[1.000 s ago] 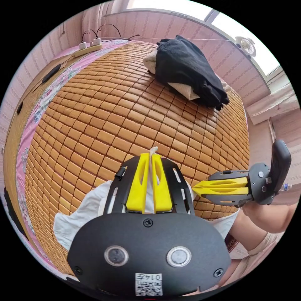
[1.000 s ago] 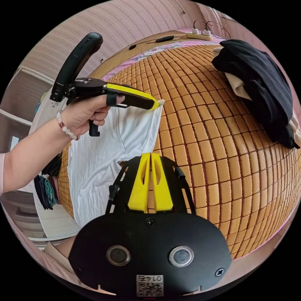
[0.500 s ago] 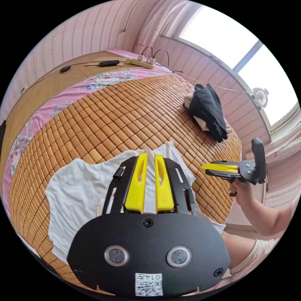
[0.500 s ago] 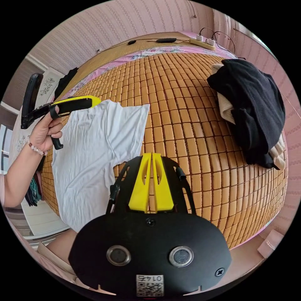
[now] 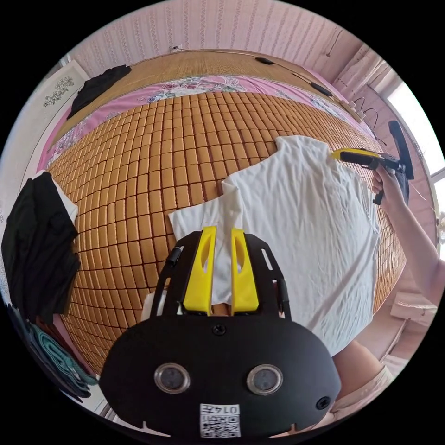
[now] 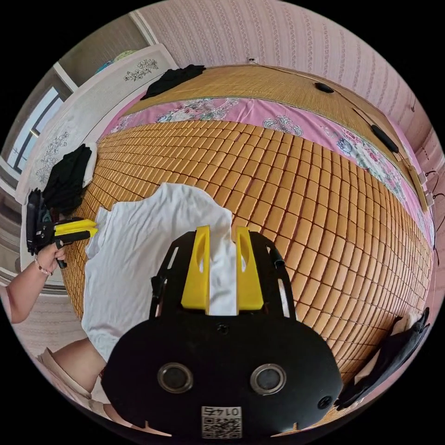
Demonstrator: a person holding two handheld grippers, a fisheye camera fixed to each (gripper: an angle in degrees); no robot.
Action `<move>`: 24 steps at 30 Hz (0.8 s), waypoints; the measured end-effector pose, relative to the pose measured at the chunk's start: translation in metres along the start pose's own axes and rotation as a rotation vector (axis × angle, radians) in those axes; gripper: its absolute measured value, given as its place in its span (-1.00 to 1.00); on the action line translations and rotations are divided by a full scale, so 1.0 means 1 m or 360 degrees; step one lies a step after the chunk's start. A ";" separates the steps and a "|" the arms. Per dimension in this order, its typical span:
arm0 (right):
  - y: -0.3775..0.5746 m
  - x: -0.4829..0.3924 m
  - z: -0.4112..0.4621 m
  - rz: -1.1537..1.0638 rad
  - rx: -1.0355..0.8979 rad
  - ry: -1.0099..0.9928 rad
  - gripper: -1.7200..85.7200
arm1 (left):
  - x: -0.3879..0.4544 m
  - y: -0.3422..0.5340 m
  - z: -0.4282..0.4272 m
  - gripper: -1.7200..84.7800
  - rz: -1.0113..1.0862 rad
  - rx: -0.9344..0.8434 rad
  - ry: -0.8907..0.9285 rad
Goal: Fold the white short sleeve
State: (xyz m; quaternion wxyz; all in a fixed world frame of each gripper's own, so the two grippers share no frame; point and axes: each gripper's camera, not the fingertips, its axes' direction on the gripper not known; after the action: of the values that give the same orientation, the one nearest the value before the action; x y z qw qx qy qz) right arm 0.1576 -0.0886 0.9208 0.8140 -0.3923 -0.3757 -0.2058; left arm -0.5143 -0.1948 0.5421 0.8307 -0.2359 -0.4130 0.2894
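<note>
Both claws stand with their yellow jaws parted and white cloth showing in the gap. In the left gripper view, the left gripper [image 5: 221, 232] has its jaws a little apart over the near sleeve of the white short sleeve [image 5: 306, 222]; the cloth rises in a small ridge between them, and I cannot tell whether the jaws press on it. In the right gripper view, the right gripper [image 6: 222, 229] is spread somewhat wider, and a strip of the same shirt [image 6: 139, 259] lies in the gap without either jaw clearly touching it.

The shirt lies spread out, wrinkled, on the bamboo mat [image 5: 153, 153] that covers the bed, with its lower part hanging over the near edge by the person's leg [image 6: 76, 359]. In the left gripper view the other gripper [image 5: 340, 155] sits at the shirt's far right edge, held in a hand [image 5: 384, 185]. A pink flowered sheet [image 6: 259, 116] borders the mat's far side. A pile of dark clothes [image 5: 39, 241] rests at the mat's left edge, well apart from the shirt.
</note>
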 end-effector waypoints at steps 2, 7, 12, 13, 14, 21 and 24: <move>-0.027 -0.010 0.016 0.0010 -0.0065 0.0013 -0.83 | -0.014 0.011 0.016 -0.82 -0.0056 -0.0066 0.0033; -0.062 -0.032 0.009 -0.0037 -0.0073 0.0160 -0.92 | -0.032 0.036 0.012 -0.83 -0.0014 0.0051 0.0064; -0.095 -0.042 0.011 -0.0043 -0.0125 0.0157 -0.86 | -0.051 0.060 0.004 -0.96 -0.0083 0.0111 -0.0044; -0.100 -0.043 0.010 -0.0028 -0.0143 0.0155 -0.81 | -0.059 0.068 0.003 -0.96 -0.0116 0.0134 -0.0011; -0.104 -0.046 0.007 -0.0014 -0.0160 0.0154 -0.79 | -0.069 0.075 0.002 -0.95 -0.0173 0.0154 0.0021; -0.105 -0.092 -0.038 -0.0044 0.0046 0.0199 -0.85 | -0.117 0.136 -0.031 -0.92 -0.0440 0.0314 0.0114; -0.117 -0.159 -0.031 -0.0330 0.0014 -0.0148 -0.86 | -0.129 0.167 -0.037 -0.87 -0.0491 0.0274 0.0132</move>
State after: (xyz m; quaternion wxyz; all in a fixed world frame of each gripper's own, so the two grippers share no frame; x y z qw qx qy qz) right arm -0.0025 -0.1777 0.8416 0.7717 -0.3568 -0.4527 -0.2688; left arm -0.5954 -0.1670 0.3453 0.8987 -0.1095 -0.3833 0.1829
